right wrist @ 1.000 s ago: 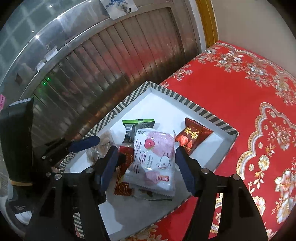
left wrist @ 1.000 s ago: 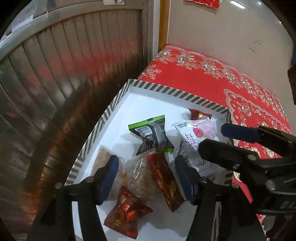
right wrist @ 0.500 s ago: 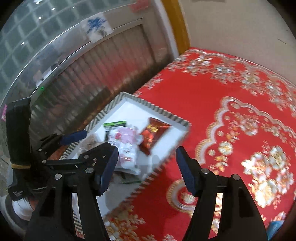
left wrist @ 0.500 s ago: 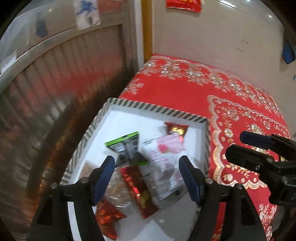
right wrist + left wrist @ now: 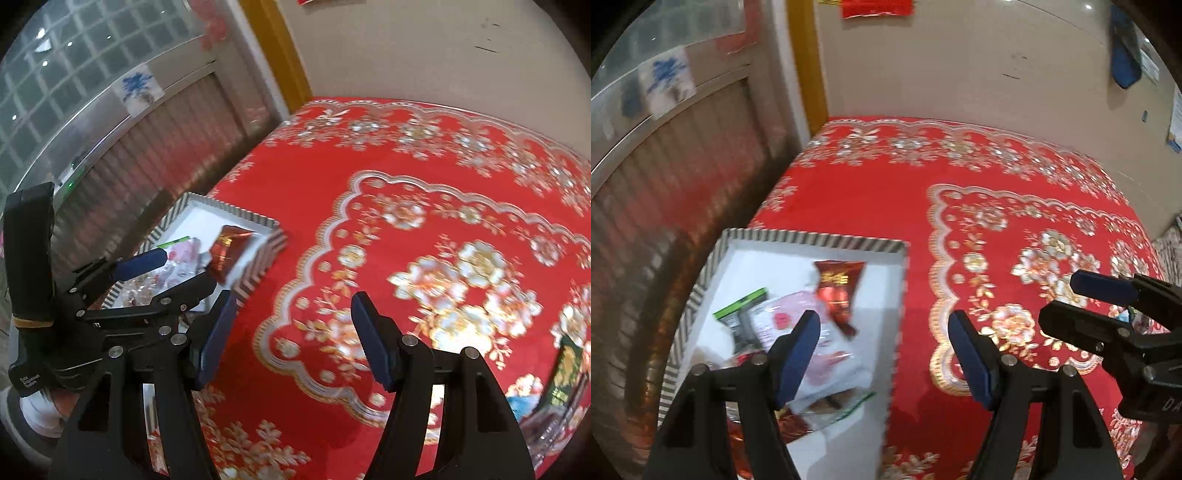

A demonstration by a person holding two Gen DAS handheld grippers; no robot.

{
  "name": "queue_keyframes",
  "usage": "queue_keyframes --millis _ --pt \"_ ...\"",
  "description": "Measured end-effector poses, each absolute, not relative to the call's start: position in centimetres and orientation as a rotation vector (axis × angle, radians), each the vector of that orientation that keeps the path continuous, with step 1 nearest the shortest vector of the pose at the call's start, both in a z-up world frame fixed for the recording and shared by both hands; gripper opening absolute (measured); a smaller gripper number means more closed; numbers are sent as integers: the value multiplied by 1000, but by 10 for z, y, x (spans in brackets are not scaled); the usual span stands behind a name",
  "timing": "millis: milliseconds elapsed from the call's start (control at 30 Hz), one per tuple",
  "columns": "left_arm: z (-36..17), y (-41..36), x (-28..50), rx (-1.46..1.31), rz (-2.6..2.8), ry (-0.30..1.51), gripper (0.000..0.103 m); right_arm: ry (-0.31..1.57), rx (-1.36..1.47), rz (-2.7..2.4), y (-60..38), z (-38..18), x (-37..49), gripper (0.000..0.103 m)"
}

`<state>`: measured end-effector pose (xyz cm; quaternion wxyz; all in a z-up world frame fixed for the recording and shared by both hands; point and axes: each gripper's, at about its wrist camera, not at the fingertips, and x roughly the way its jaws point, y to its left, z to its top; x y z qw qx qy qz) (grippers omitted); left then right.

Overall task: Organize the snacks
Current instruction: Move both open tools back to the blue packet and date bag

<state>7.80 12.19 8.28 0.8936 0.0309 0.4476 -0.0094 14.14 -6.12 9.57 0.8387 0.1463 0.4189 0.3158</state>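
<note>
A white tray with a striped rim [image 5: 812,239] sits at the left on the red flowered cloth [image 5: 997,206], full of shiny snack packets [image 5: 836,291]. The left gripper [image 5: 882,354] has just been opening; its fingers are apart with nothing between them. The right gripper [image 5: 290,334] is also apart and empty above the cloth.

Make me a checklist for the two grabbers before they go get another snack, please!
1. Left gripper empty: ok, its jaws have just been opening and nothing is between them.
2. Right gripper empty: ok, open, only red cloth shows between the jaws.
3. Striped tray flat on the red tablecloth: ok.
4. Snacks inside the tray: ok, the red packet, pink packet and green-edged packet lie within the rim.
5. More snacks waiting: cannot tell, only blurred packets at the right wrist view's right edge.
6. Grippers clear of each other: ok, apart.
</note>
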Motion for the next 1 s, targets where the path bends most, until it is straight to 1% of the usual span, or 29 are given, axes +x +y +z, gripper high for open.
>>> queue_keyframes --millis 600,733,1000 --pt "72 26 79 116 -165 962 74 903 344 481 -170 69 107 65" --pt "66 3 76 104 -223 985 77 925 343 404 -208 56 88 65" --pt "55 -55 68 128 -352 1029 77 992 410 281 -272 20 57 65"
